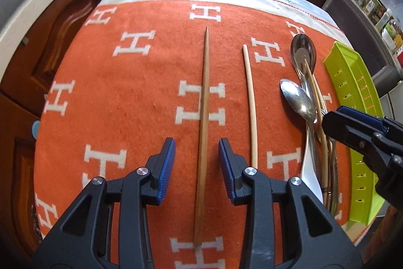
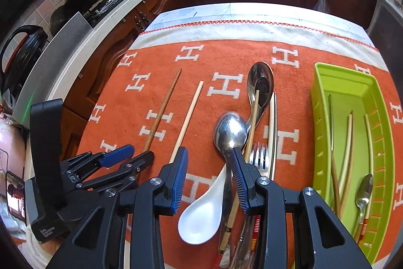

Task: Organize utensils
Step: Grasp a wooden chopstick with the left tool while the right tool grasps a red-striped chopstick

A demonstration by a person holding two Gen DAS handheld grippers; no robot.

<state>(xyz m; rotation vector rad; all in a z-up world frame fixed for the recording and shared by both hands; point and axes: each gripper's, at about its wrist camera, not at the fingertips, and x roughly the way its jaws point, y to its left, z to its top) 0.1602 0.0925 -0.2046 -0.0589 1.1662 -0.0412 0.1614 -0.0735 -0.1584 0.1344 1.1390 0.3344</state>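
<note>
On the orange cloth [image 1: 131, 97] with white H marks, the left gripper [image 1: 197, 169] hangs with its fingers spread, one to each side of the dark brown chopstick [image 1: 204, 117], which lies lengthwise between them, seemingly untouched. The pale chopstick [image 1: 250, 102] lies just beside it to the right, apart from it. The step in hand is judged to be the pickup of the brown stick: the fingers should come down evenly so both pads meet the stick together, closing across its width near the thicker end, without catching the cloth's nap or nudging the pale stick. The right gripper [image 2: 210, 174] is likewise spread, over the heap of loose cutlery; its right finger lies against the neck of the steel spoon [image 2: 229, 129], while the white ceramic spoon [image 2: 201, 216] lies between the fingers, so which item it will take cannot be told. A larger steel spoon [image 2: 260, 85], a fork [image 2: 260, 155] and further sticks lie tangled in that heap; a careless grip there is likely to drag neighbours along. The green tray [image 2: 317, 92] stands at the right of the cloth and holds several chopsticks [image 2: 346, 155] and one small spoon [image 2: 365, 187]. Much cutlery is not yet in it.
</note>
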